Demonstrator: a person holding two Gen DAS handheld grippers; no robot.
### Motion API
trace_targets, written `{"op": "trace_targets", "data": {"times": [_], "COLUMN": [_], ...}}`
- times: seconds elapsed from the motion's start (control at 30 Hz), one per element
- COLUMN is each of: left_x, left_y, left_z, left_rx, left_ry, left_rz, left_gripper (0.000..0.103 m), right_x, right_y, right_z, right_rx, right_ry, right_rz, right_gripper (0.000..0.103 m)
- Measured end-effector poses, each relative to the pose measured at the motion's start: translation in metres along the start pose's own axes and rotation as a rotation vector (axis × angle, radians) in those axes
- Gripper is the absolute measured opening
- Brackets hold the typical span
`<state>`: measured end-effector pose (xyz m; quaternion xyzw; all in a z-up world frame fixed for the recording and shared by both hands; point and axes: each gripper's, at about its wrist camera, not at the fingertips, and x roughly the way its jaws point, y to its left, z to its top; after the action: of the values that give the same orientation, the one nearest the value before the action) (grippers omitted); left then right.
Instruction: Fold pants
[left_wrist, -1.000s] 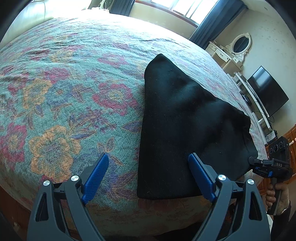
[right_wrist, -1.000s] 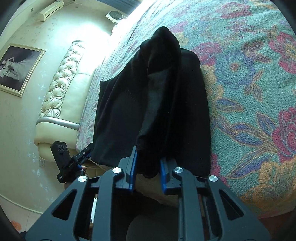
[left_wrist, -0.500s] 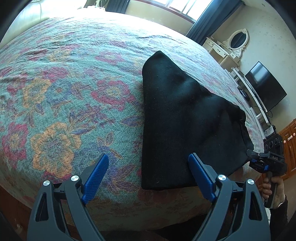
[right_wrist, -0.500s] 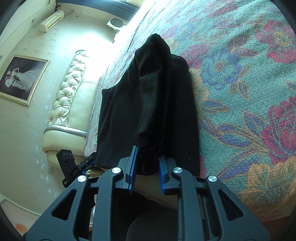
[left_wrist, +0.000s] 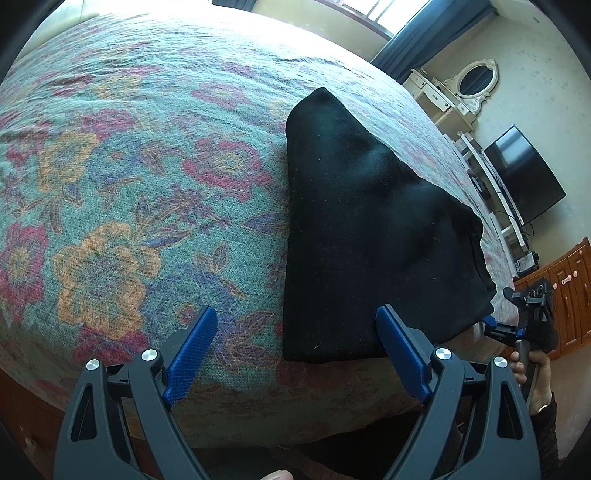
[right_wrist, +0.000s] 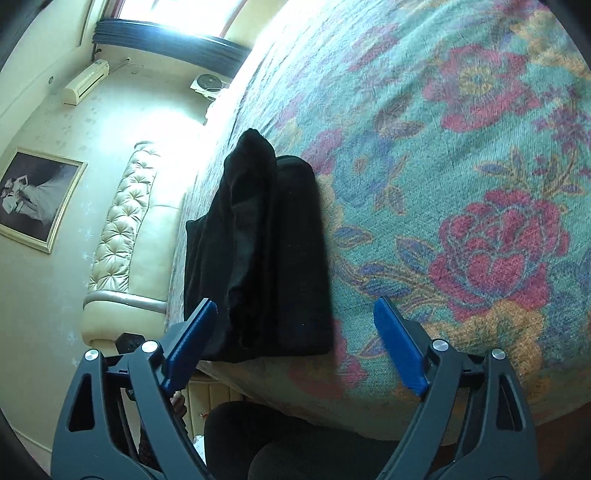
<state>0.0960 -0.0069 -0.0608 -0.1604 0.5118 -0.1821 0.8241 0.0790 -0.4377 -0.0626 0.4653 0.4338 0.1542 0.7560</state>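
Folded black pants (left_wrist: 369, 236) lie on a floral bedspread (left_wrist: 129, 184), close to the bed's near edge. The left gripper (left_wrist: 295, 354) hovers above that edge with its blue jaws spread wide, holding nothing. The right gripper (right_wrist: 291, 350) has just been opening; its jaws now stand apart, the pants' near end lying loose between them.

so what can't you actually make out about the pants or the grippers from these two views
- Black pants, both views: the cloth is too dark to count its folded layers.
- Pants' underside: hidden against the floral bedspread.
- Right gripper in the left wrist view: small at the frame's right edge, partly behind the pants.
- Left gripper in the right wrist view: almost wholly hidden behind the right gripper's finger.
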Motion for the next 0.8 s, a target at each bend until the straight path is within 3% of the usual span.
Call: {"op": "trace_targets", "data": {"times": [0.07, 0.17, 0.3, 0.33, 0.37, 0.43, 0.5, 0.57, 0.63, 0.73, 0.8], "left_x": [0.004, 0.009, 0.016, 0.017, 0.018, 0.02, 0.022, 0.025, 0.026, 0.028, 0.031], "left_y": [0.002, 0.005, 0.015, 0.016, 0.017, 0.014, 0.012, 0.015, 0.01, -0.008, -0.019], "left_z": [0.001, 0.003, 0.01, 0.011, 0.011, 0.011, 0.01, 0.009, 0.007, -0.002, -0.007], "left_rx": [-0.022, -0.043, -0.087, -0.1, -0.102, -0.053, -0.008, -0.026, -0.017, 0.1, 0.177], "left_ry": [0.007, 0.01, 0.024, 0.029, 0.031, 0.035, 0.029, 0.03, 0.019, -0.013, -0.032], "left_rz": [-0.018, -0.053, -0.116, -0.129, -0.14, -0.135, -0.139, -0.139, -0.109, 0.008, 0.066], "left_gripper": [0.086, 0.086, 0.087, 0.088, 0.09, 0.091, 0.091, 0.092, 0.092, 0.089, 0.082], "right_x": [0.006, 0.022, 0.031, 0.032, 0.032, 0.034, 0.033, 0.033, 0.033, 0.034, 0.035], "right_y": [0.0, 0.009, 0.019, 0.022, 0.024, 0.023, 0.018, 0.018, 0.015, 0.009, 0.01], "right_z": [-0.002, -0.004, -0.007, -0.009, -0.011, -0.014, -0.014, -0.013, -0.014, -0.014, -0.013], "right_rx": [0.008, 0.003, -0.064, -0.082, -0.097, -0.111, -0.113, -0.119, -0.122, -0.113, -0.118], "right_ry": [-0.005, 0.063, 0.093, 0.101, 0.105, 0.121, 0.128, 0.126, 0.124, 0.129, 0.132], "right_rz": [0.043, 0.121, 0.077, 0.067, 0.042, -0.02, -0.009, -0.001, 0.006, 0.037, 0.051], "right_gripper": [0.092, 0.093, 0.093, 0.088, 0.068, 0.048, 0.041, 0.037, 0.035, 0.034, 0.034]}}
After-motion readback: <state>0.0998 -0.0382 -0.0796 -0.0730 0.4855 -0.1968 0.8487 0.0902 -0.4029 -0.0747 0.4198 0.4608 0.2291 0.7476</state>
